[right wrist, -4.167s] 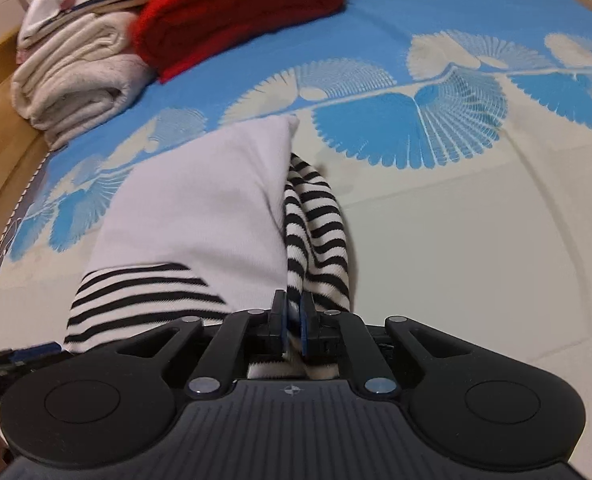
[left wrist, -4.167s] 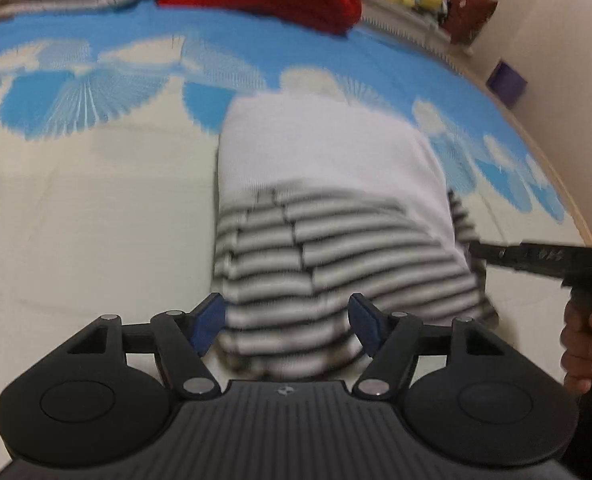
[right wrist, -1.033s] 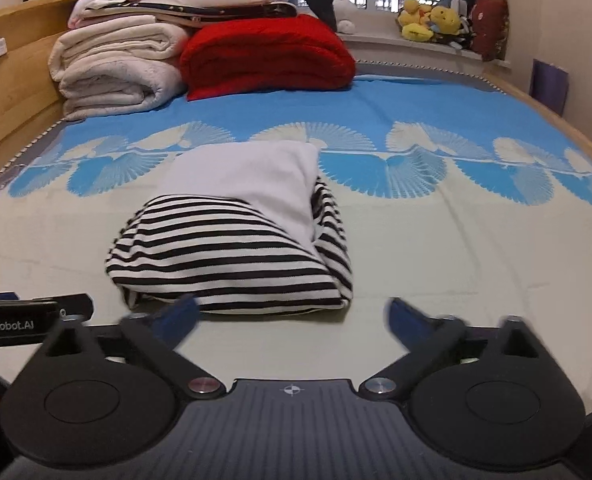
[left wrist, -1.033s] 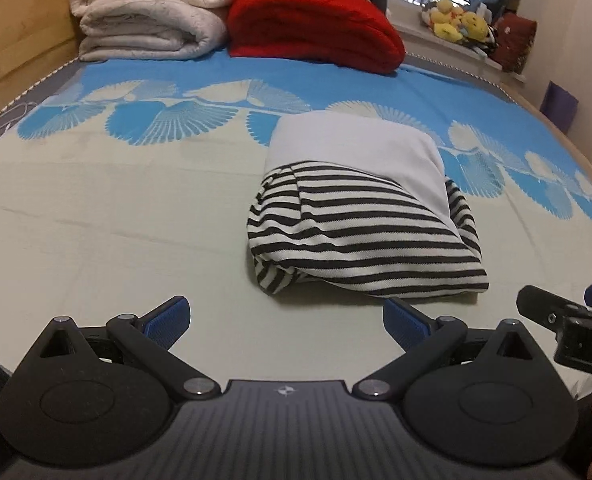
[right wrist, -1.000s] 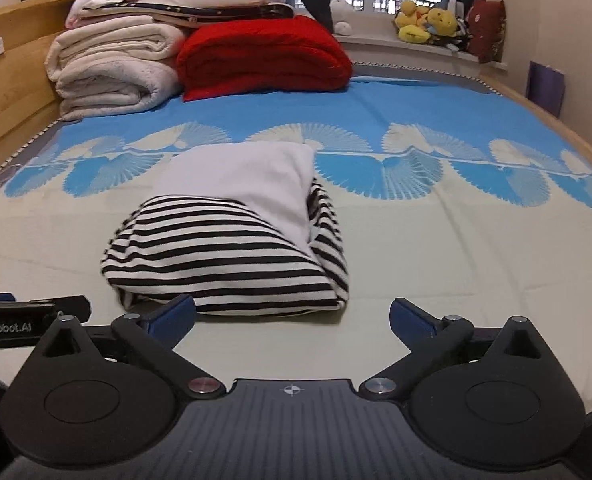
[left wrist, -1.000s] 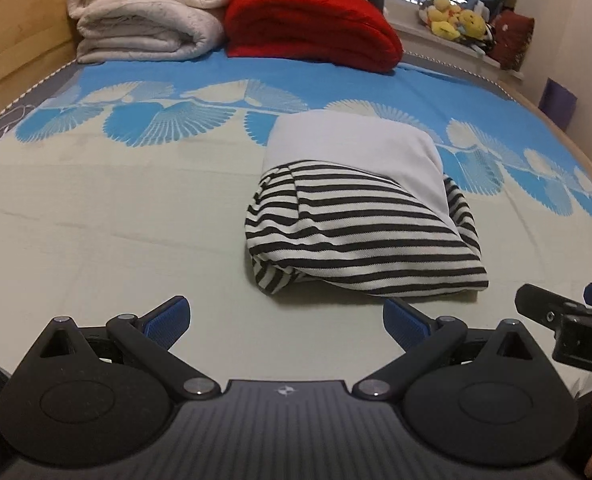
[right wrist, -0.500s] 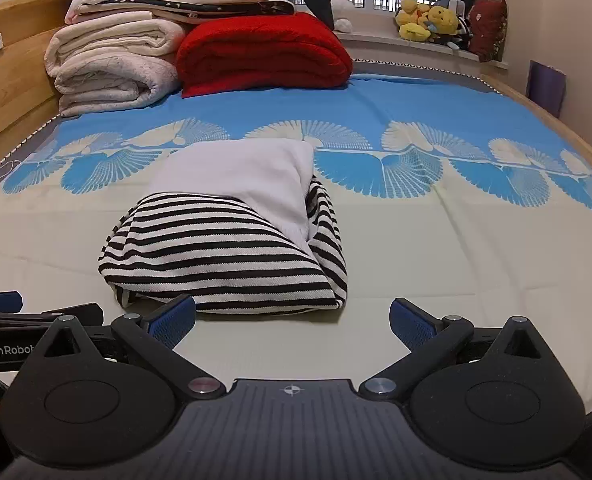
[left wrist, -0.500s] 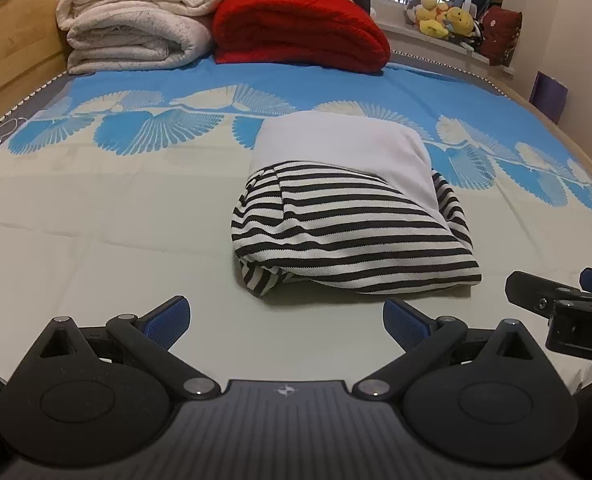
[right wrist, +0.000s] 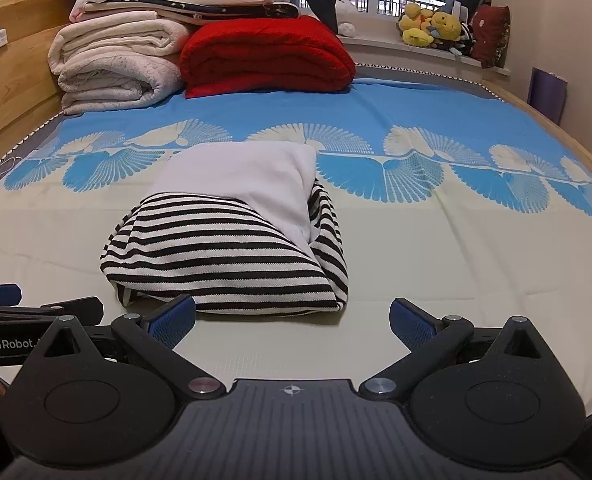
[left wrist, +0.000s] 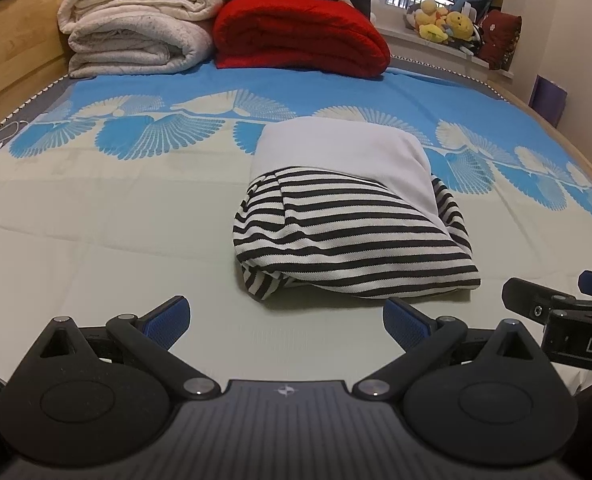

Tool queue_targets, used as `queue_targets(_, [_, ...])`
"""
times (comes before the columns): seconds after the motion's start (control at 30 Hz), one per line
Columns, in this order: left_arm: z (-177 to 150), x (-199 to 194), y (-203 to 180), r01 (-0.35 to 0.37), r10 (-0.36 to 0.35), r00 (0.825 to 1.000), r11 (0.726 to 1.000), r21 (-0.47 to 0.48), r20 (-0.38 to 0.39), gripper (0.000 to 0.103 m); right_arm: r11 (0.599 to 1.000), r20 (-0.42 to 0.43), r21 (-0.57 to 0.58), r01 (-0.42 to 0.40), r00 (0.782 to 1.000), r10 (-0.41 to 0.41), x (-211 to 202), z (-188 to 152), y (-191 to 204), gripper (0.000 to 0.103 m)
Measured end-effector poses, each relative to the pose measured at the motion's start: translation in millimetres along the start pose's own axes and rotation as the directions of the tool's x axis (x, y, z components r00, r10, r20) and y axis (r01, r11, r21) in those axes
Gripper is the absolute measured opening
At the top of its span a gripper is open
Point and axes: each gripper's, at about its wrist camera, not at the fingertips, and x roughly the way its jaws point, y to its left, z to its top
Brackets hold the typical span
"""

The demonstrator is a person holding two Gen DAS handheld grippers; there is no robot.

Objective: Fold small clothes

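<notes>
A small garment, white with black-and-white striped parts, lies folded in a compact bundle (left wrist: 347, 216) on the bed; it also shows in the right wrist view (right wrist: 232, 236). My left gripper (left wrist: 286, 322) is open and empty, held back from the bundle's near edge. My right gripper (right wrist: 292, 322) is open and empty, also just short of the bundle. The right gripper's side shows at the right edge of the left wrist view (left wrist: 559, 312), and the left gripper's side at the left edge of the right wrist view (right wrist: 36, 312).
The bed sheet (right wrist: 455, 260) is pale with a blue fan pattern. Folded cream blankets (right wrist: 112, 68) and a red blanket (right wrist: 268, 54) are stacked at the far end. Plush toys (right wrist: 431, 26) sit on the window sill. A wooden headboard (right wrist: 12, 92) runs along the left.
Earlier my right gripper was shut on the striped cloth; it has let go. Both grippers have drawn back from the bundle and stand open. Over the last second the views barely shift.
</notes>
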Motion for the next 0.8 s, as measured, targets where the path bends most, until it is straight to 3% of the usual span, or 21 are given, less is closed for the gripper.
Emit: queue_targets(0.8, [0.6,-0.7,2.3,-0.008,0.008,1.000,1.000,-0.002,-0.003,0.103,1.000,-0.006,0.000,0.003,1.000,-0.003,2.2,-0.3,1.7,0.102])
